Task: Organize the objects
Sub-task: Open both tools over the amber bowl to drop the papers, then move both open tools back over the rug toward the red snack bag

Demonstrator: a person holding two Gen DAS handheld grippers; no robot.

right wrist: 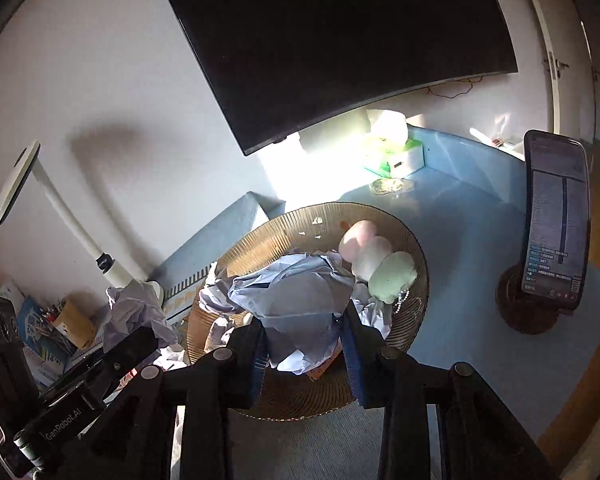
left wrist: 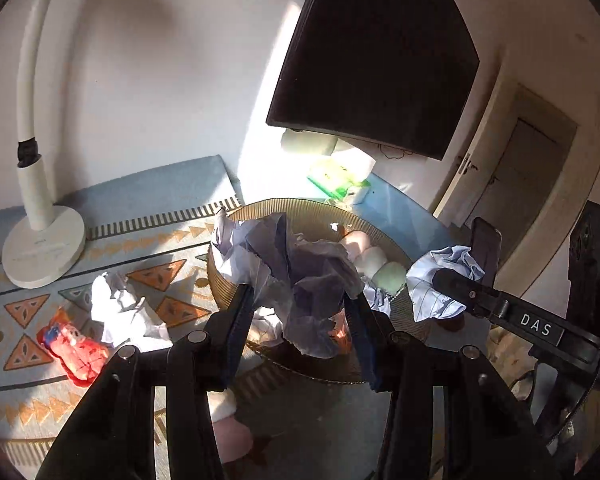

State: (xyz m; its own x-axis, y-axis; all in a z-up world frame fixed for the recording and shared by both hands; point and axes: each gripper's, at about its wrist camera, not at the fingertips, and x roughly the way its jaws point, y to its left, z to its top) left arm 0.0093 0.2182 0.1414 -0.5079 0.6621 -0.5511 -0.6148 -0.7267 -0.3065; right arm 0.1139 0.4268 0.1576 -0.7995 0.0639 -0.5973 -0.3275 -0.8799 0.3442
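The ribbed basket sits directly under both your tools, rim at 12 o'clock. Your right gripper is clamped on 1 crumpled blue paper above it; your left gripper pinches a greyer crumpled sheet, equally near.

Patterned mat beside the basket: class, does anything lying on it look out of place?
Yes. A crumpled white paper and a red snack wrapper lie loose on the mat, outside the basket where other crumpled papers sit.
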